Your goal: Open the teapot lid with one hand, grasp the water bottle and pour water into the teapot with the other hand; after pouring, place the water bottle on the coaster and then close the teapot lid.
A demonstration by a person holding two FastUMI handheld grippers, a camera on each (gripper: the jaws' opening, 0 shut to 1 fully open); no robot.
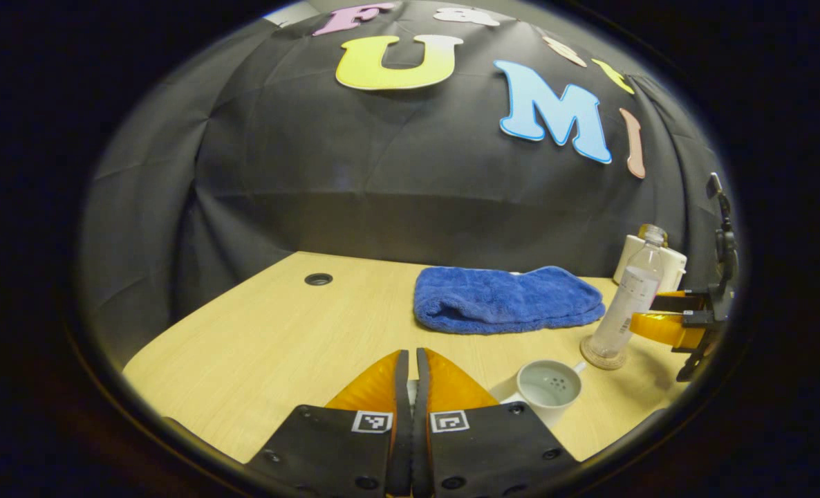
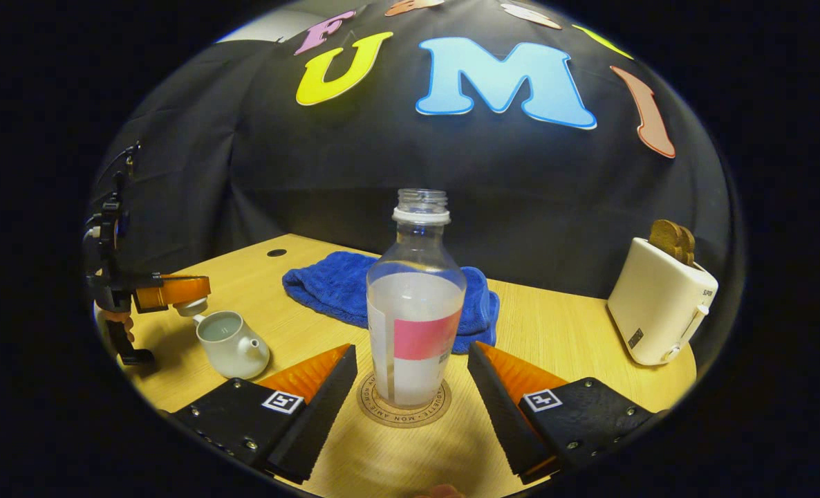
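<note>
Two fingers of the right gripper point(image 2: 410, 408) stand wide apart in the right gripper view, released, one on each side of the water bottle point(image 2: 415, 304) and touching neither side. We see the bottle upright on the round coaster point(image 2: 403, 409), capless and partly filled.

In the left gripper view, the left gripper point(image 1: 410, 373) is clenched, its fingers nearly pressed together. We make out a sliver of something pale between them, mostly hidden by the pads. From the right gripper view, that gripper holds the teapot lid point(image 2: 192, 306) just above and beside the open teapot point(image 2: 234, 342), though the lid is small and partly covered by the fingers. We cannot tell how much water the teapot holds.

Farther out on the wooden table point(image 1: 258, 346), a folded blue towel point(image 2: 341, 283) lies behind the bottle, which hides its middle. A white toaster point(image 2: 659, 304) with bread in its slot stands to the right, well apart from the bottle. In the left gripper view the toaster is largely hidden behind the bottle near the edge.
</note>
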